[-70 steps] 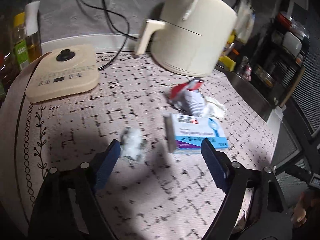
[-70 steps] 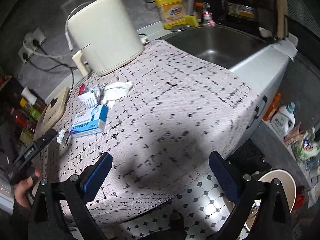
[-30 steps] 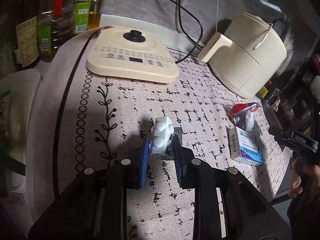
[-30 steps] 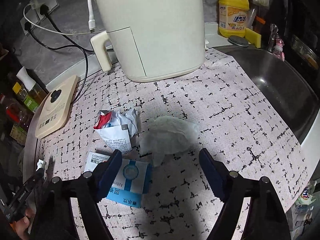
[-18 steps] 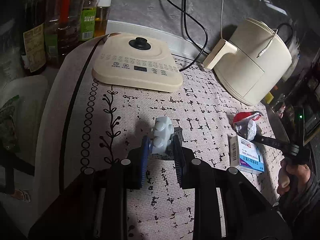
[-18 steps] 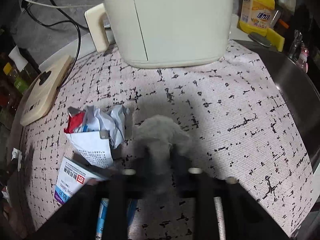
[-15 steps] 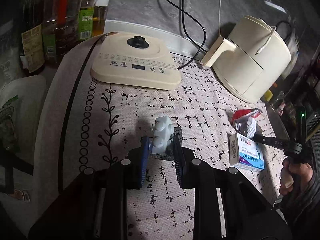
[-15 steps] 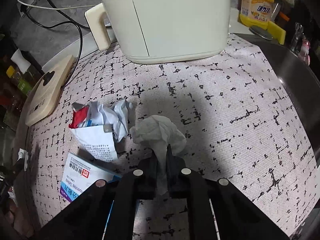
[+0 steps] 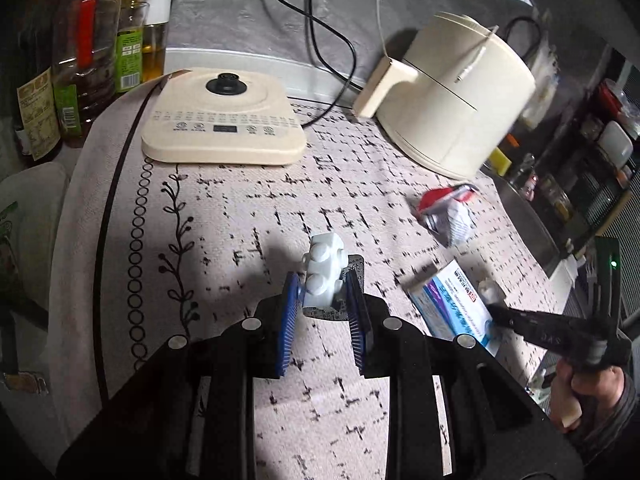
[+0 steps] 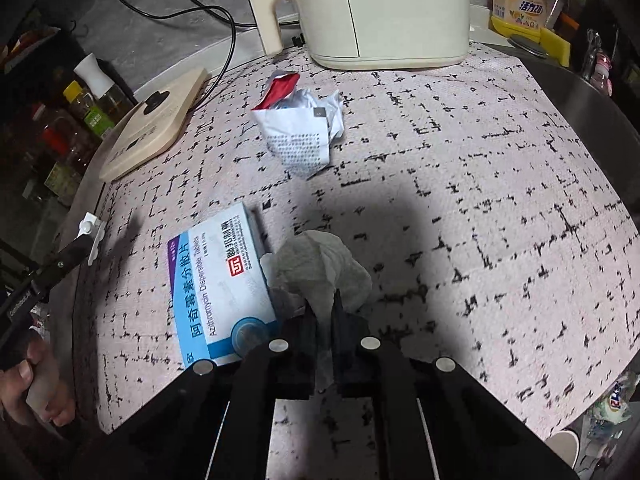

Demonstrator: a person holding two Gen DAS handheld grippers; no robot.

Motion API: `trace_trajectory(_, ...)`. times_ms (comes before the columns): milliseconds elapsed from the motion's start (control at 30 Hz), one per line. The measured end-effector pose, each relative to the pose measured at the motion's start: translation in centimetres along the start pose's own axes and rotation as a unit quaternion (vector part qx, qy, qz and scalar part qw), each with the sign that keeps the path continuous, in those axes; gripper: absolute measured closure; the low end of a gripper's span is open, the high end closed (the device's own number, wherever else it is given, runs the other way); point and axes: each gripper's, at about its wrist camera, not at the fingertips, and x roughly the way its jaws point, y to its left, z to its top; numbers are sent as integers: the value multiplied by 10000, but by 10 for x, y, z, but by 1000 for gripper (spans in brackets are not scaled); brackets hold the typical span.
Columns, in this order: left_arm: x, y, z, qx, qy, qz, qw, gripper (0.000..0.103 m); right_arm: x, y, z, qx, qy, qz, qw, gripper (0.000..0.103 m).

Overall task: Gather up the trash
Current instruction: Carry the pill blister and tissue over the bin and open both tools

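A: What does your left gripper (image 9: 323, 300) hold?

B: Your blue pads pinch a white blister strip (image 9: 323, 276), jaws narrow, above the patterned cloth (image 9: 240, 216).

A: And your right gripper (image 10: 324, 308)?

B: Nearly closed, it clamps a crumpled tissue (image 10: 320, 264) touching the medicine box (image 10: 218, 284). A crushed wrapper (image 10: 298, 128) lies farther back, near the cream appliance (image 10: 380, 12). A flat cooker (image 9: 224, 124) sits to the left.
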Motion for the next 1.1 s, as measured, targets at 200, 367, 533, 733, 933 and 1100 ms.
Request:
trace_trajectory(200,1,-21,-5,211,63,-244,9995,79,-30,-12,-24,212,-131,-105,9996,96)
trace_trajectory(367,6,-54,-6,454,88,-503,9977,79,-56,-47,-39,605,-293,-298,9973,96)
trace_trajectory(533,11,-103,-15,800,143,-755,9938,79,-89,-88,-65,952,-537,-440,9930,96)
trace_trajectory(733,10,-186,-48,1340,257,-1020,9854,79,-130,-153,-115,1448,-758,-597,9847,96)
trace_trajectory(933,1,-269,-103,1581,583,-1273,9774,79,-175,-226,-187,1921,-842,-752,9749,96)
trace_trajectory(1100,-2,-325,-150,1883,801,-1411,9686,79,-198,-282,-246,2289,-782,-856,9665,96)
